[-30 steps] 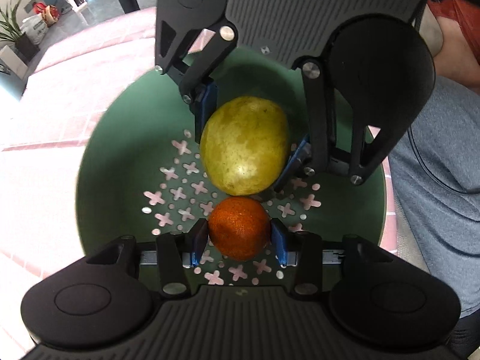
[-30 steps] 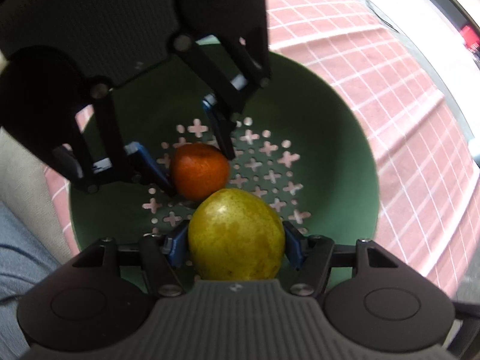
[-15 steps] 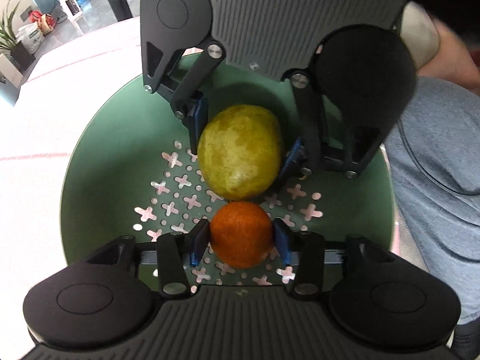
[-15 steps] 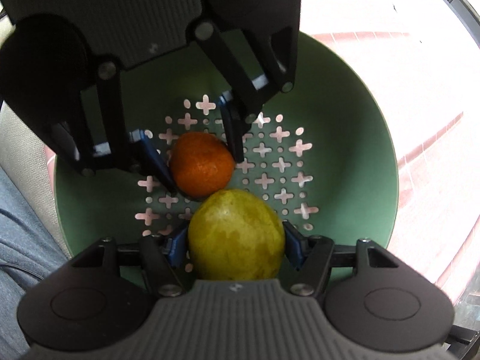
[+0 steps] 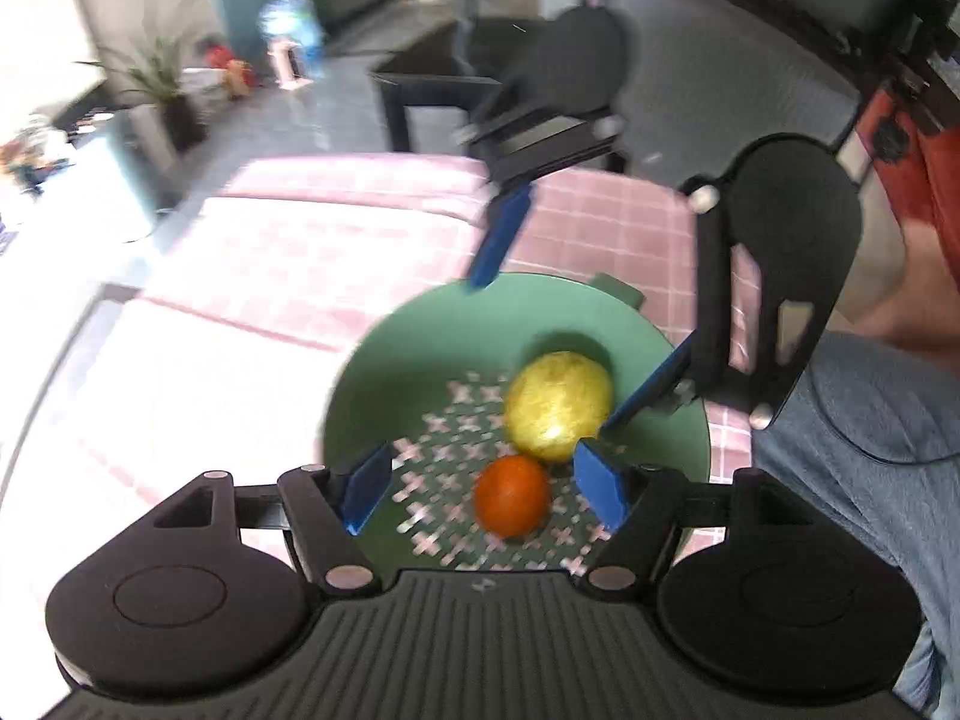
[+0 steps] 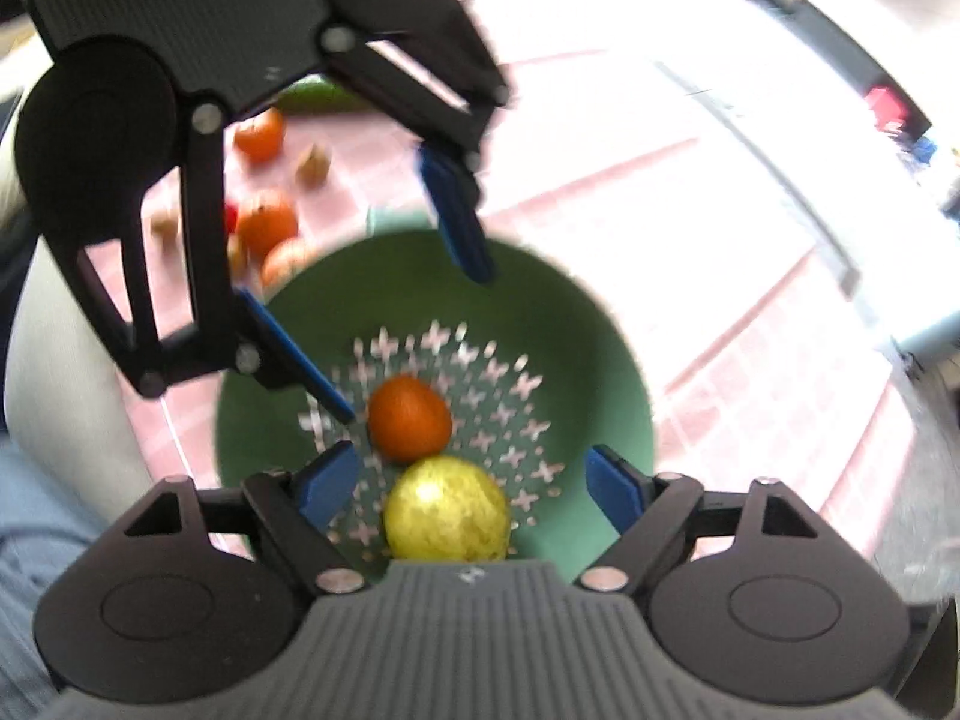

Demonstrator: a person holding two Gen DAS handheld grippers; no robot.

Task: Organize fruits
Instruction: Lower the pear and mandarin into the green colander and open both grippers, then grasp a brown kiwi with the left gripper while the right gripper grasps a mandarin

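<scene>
Fruits lie free in the bowl (image 5: 384,372) — an orange (image 5: 512,495) and a yellow pear (image 5: 558,405), touching each other on the floor pierced with cross-shaped holes. Above the orange hangs the left gripper (image 5: 486,489), its jaws having just been opening; they now stand wide, the blue pads (image 5: 366,487) clear of the fruit on both sides, nothing pressed between them. The right gripper (image 6: 474,489) hangs over the pear in the same way, its jaws also having just been opening and now spread wide, each pad (image 6: 612,489) well off the pear's skin. From each wrist camera the other gripper shows across the bowl, tilted down toward it, fingers apart and empty. Both views are blurred. The green bowl sits on a pink checked cloth (image 5: 288,252). In the right wrist view, beyond the bowl's far rim, more fruit lies loose on the cloth — three oranges (image 6: 267,222), some small brownish pieces (image 6: 313,163) too smeared to name, and something green (image 6: 312,93) mostly hidden behind the left gripper. A person's blue-clad leg (image 5: 870,420) shows beside the table edge.
</scene>
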